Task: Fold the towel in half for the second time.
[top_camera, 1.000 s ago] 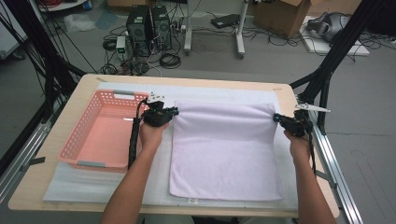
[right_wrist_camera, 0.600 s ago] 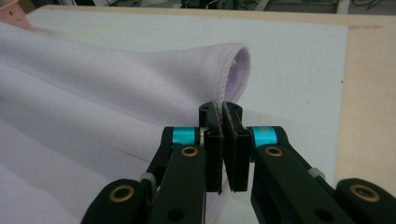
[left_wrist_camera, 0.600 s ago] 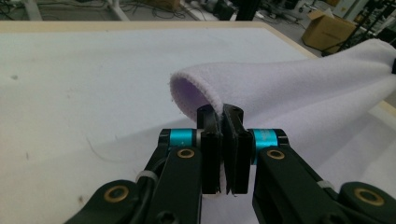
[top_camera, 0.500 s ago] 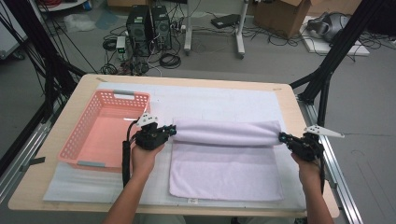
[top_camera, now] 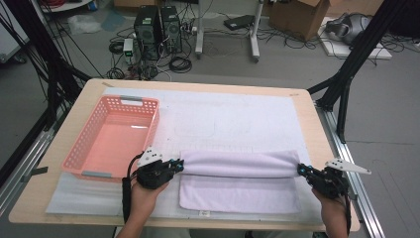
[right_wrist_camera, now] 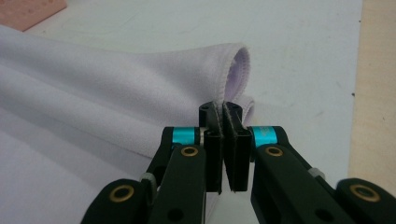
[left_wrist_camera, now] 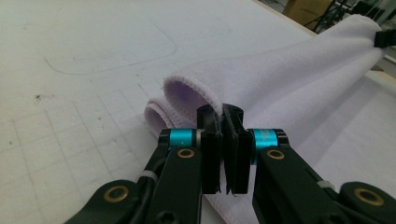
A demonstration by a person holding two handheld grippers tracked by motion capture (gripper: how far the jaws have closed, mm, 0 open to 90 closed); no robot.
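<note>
A pale lilac towel [top_camera: 240, 178] lies on the white mat, its far half curled over the near half in a long roll. My left gripper [top_camera: 179, 165] is shut on the towel's left corner; in the left gripper view the hem [left_wrist_camera: 205, 95] runs between the closed pads of that gripper [left_wrist_camera: 223, 116]. My right gripper [top_camera: 300, 170] is shut on the right corner, and the right gripper view shows the stitched edge of the towel [right_wrist_camera: 140, 74] pinched at the tips of the gripper [right_wrist_camera: 223, 112]. Both hold the fold a little above the lower layer.
A pink plastic basket [top_camera: 148, 105] stands empty on the left of the mat [top_camera: 237, 114]. The wooden table's edge [top_camera: 307, 104] runs along the right. Black frame legs [top_camera: 346, 74], computers and cables stand on the floor beyond.
Both grippers have drawn the towel's far edge toward the near side of the table, so the flat towel now folds over itself into a roll.
</note>
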